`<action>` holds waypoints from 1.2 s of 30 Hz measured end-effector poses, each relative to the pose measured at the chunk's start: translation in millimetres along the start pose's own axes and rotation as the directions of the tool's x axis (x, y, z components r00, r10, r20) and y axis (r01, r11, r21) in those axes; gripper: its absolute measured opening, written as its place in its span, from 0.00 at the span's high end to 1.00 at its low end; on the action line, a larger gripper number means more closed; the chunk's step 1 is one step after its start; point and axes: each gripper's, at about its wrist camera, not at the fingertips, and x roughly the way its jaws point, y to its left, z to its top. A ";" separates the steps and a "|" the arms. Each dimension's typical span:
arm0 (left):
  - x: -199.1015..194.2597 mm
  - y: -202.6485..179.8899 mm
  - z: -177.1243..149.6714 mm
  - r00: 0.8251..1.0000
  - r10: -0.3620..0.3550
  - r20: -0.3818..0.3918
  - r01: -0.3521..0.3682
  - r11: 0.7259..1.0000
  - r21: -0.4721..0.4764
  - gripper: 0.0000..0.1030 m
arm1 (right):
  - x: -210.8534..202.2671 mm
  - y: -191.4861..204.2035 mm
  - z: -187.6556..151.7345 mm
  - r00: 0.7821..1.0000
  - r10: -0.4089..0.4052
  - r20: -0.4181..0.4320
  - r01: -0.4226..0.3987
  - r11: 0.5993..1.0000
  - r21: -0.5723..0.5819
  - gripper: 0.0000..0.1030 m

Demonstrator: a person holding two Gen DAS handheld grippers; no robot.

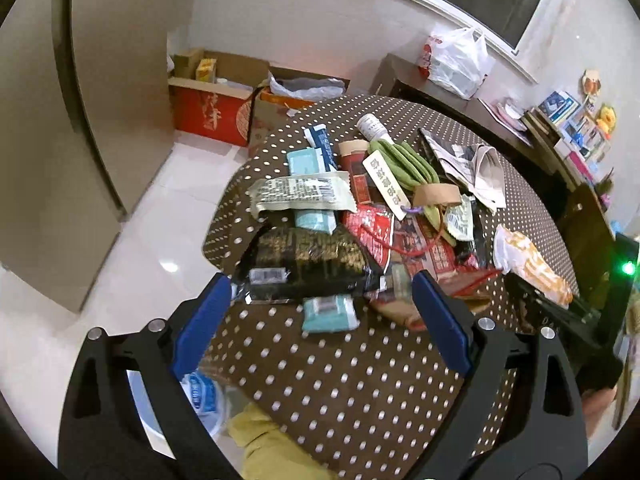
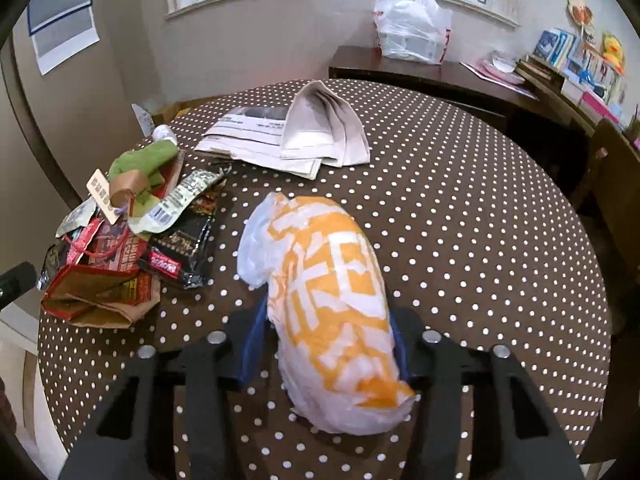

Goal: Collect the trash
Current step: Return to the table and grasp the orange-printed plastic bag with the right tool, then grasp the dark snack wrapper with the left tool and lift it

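A heap of trash lies on the round brown polka-dot table (image 1: 352,380): a black wrapper (image 1: 308,264), teal packets (image 1: 328,314), red wrappers (image 1: 372,228) and a green cloth (image 1: 400,164). My left gripper (image 1: 320,284) hangs open over the near edge of the heap, its blue pads (image 1: 200,324) on either side of the black wrapper and a teal packet, touching neither. My right gripper (image 2: 328,312) is shut on a crumpled orange-and-white plastic bag (image 2: 332,288), held above the table. That bag (image 1: 532,264) also shows at the right of the left wrist view.
Folded newspapers (image 2: 304,132) lie at the table's far side. A brown paper bag (image 2: 100,300) sits at the heap's near edge. Cardboard boxes (image 1: 216,100) stand on the floor beyond the table. A dark sideboard (image 2: 432,72) carries a white plastic bag (image 2: 412,28).
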 end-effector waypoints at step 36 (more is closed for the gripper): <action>33.6 16.6 20.4 0.999 0.033 0.010 -0.034 0.981 0.191 0.16 | -20.7 7.1 0.8 0.999 0.014 0.031 -0.013 1.000 -0.013 0.56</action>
